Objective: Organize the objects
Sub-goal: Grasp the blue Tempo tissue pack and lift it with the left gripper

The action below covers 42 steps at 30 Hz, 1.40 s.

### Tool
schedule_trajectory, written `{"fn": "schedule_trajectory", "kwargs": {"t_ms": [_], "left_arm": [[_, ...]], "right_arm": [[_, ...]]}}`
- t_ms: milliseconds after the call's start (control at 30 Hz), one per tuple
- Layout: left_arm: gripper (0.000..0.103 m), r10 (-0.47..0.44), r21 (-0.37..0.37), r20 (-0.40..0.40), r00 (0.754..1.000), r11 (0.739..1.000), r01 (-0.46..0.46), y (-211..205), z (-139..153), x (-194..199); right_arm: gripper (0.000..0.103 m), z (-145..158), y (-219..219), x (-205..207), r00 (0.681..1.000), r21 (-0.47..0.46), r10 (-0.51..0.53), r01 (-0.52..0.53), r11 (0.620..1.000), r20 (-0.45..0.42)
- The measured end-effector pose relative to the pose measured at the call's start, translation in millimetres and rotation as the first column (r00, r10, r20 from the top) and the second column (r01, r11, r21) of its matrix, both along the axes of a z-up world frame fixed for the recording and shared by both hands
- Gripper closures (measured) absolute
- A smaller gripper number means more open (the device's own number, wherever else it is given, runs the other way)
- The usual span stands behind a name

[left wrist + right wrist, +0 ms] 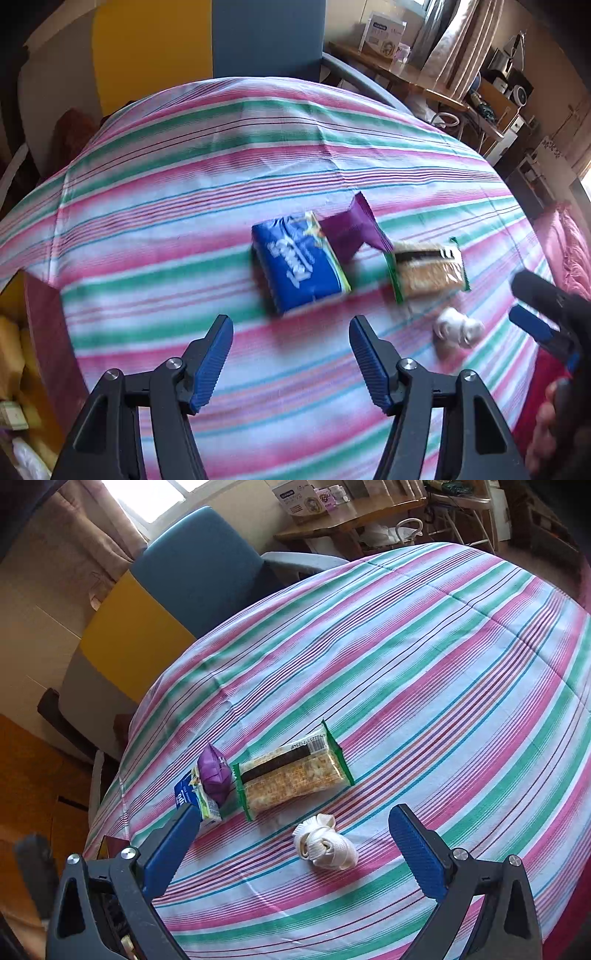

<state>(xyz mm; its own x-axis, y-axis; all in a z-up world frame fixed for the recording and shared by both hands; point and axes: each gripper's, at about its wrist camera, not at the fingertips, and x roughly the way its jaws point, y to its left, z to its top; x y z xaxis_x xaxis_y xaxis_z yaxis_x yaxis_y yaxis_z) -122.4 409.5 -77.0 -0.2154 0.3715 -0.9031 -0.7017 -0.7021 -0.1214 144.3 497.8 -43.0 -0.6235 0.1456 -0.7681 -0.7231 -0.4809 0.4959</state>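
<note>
On the striped tablecloth (184, 192) lie a blue tissue pack (299, 262), a purple snack bag (351, 230), a green-edged cracker pack (428, 269) and a white knotted strap bundle (456, 328). My left gripper (291, 354) is open and empty, just short of the blue pack. My right gripper (295, 843) is open and empty, its jaws either side of the white bundle (327, 843). The right wrist view also shows the cracker pack (291, 773), purple bag (214, 771) and blue pack (197, 801). The right gripper also shows in the left wrist view (546, 321).
A blue chair (203, 568) stands at the table's far side, with a yellow panel (129, 635) beside it. A wooden desk (351, 517) with boxes is behind. A box with yellow items (22, 354) sits at the table's left edge. Pink fabric (569, 247) lies right.
</note>
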Motion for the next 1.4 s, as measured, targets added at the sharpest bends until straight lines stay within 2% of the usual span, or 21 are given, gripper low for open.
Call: {"fn": "schedule_trajectory", "kwargs": {"t_ms": [167, 300, 333, 367, 433, 567, 767, 867, 900, 1000, 1167, 1300, 1400], "left_arm": [[0.035, 0.016, -0.034, -0.010, 1.000, 0.999, -0.016, 32.5, -15.4, -19.8], [0.035, 0.044, -0.040, 0.014, 0.999, 0.998, -0.044, 45.6, -35.9, -38.9], [0.044, 0.058, -0.037, 0.025, 0.998, 0.998, -0.057, 43.1, -39.2, -41.1], [0.049, 0.081, -0.012, 0.003, 0.997, 0.997, -0.081, 34.9, -37.1, -40.1], [0.050, 0.090, -0.003, 0.009, 0.996, 0.996, -0.090, 25.9, -37.1, -35.1], [0.050, 0.066, -0.029, -0.024, 0.998, 0.997, -0.066, 6.4, -37.3, -13.2], [0.050, 0.066, -0.032, -0.025, 0.998, 0.997, -0.067, -24.4, -35.0, 22.7], [0.050, 0.055, -0.037, -0.038, 0.998, 0.998, -0.057, -35.7, -34.9, 47.4], [0.050, 0.081, -0.037, -0.043, 0.996, 0.996, -0.082, -40.0, -35.6, 56.6], [0.050, 0.058, -0.047, -0.075, 0.995, 0.997, -0.062, -50.4, -36.5, 82.6], [0.050, 0.008, -0.019, -0.117, 0.993, 1.000, -0.010, -73.5, -33.4, 120.4], [0.050, -0.037, 0.015, -0.180, 0.983, 0.999, 0.040, -91.7, -33.5, 144.7], [0.050, -0.066, 0.044, -0.212, 0.975, 0.996, 0.077, -101.7, -33.5, 151.1]], "right_arm": [[0.000, -0.4, -0.7, -0.9, 1.000, -0.014, 0.013, -0.013, 1.000, -0.017], [0.000, -1.5, 0.7, -1.5, 1.000, -0.023, 0.011, -0.011, 1.000, -0.023], [0.000, -1.7, 0.6, -1.7, 1.000, -0.022, 0.012, -0.012, 1.000, -0.021], [0.000, -1.6, 0.5, -1.7, 1.000, -0.020, 0.014, -0.014, 1.000, -0.022], [0.000, 1.4, 0.9, 0.2, 0.999, -0.008, 0.009, -0.009, 1.000, -0.034], [0.003, 2.0, 3.4, 2.6, 0.999, -0.003, -0.006, 0.006, 1.000, -0.034], [0.004, -2.9, 6.2, 3.5, 1.000, -0.012, -0.015, 0.015, 1.000, -0.001], [0.004, -5.7, 7.2, 1.9, 0.999, -0.009, -0.023, 0.023, 1.000, 0.023], [0.004, -6.3, 7.7, 2.4, 0.999, -0.009, -0.025, 0.026, 1.000, 0.027], [0.004, -9.1, 9.2, 2.1, 0.999, -0.014, -0.028, 0.029, 0.999, 0.043], [0.005, -14.1, 7.5, -2.5, 0.996, -0.004, -0.009, 0.009, 1.000, 0.089], [0.005, -12.9, 1.8, -9.4, 0.994, 0.021, 0.018, -0.021, 1.000, 0.103], [0.011, -9.5, -8.6, -18.0, 0.992, 0.041, 0.072, -0.077, 0.996, 0.104]]}}
